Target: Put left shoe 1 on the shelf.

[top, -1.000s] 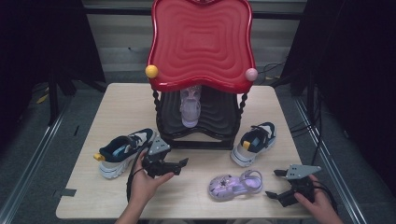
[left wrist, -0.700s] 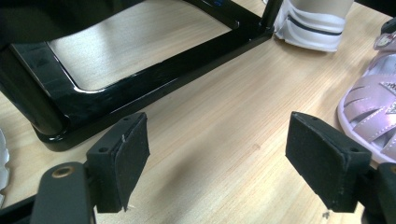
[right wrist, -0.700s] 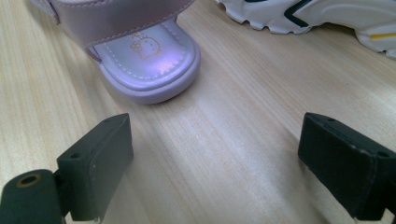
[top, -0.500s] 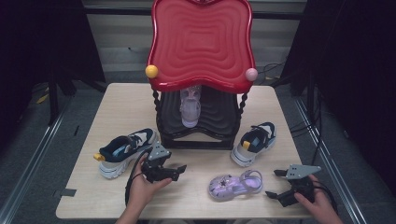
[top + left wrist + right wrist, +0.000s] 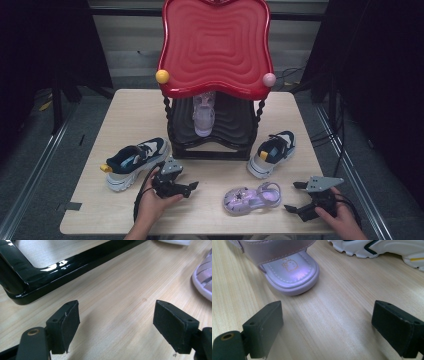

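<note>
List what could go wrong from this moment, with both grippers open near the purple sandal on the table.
1. The purple sandal lies between the left gripper and the right gripper; if both close in together, they may collide or push it.
2. The right gripper points at the sandal's rounded heel, a low, curved edge that the jaws may slip off.
3. The left gripper sits close to the black shelf base; a wide swing could knock it.
</note>
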{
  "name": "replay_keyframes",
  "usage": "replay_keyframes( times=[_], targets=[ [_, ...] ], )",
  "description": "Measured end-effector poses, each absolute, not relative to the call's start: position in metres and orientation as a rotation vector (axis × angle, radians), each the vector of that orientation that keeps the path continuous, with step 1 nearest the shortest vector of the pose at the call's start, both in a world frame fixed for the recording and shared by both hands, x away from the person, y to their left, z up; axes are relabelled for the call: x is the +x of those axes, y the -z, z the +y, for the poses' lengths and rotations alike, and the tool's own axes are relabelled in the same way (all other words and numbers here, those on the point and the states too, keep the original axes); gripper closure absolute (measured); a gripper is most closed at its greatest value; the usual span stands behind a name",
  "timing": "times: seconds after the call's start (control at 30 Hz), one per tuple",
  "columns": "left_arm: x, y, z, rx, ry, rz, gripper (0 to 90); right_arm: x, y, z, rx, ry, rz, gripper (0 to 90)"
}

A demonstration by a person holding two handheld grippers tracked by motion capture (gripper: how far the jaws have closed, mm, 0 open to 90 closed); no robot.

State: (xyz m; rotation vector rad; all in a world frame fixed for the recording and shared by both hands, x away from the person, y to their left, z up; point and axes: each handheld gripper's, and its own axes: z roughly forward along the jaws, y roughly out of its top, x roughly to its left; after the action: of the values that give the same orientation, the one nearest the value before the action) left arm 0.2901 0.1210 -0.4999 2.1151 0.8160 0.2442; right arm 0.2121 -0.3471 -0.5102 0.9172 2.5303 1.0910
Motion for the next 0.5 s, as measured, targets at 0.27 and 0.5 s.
replay_keyframes(
  times=[0.27,0.5],
  targets=[
    [0.2909,0.5045,0.1226,2.145,-0.253,0.821,20.6,0.2120,0.5102,-0.3471,0.918,-1.091,2.530,9.6],
    [0.2910,0.5068,0.1231,2.169,-0.259,0.809,20.1,0.2120,0.5102,-0.3471,0.918,-1.091,2.530,9.6]
  ],
)
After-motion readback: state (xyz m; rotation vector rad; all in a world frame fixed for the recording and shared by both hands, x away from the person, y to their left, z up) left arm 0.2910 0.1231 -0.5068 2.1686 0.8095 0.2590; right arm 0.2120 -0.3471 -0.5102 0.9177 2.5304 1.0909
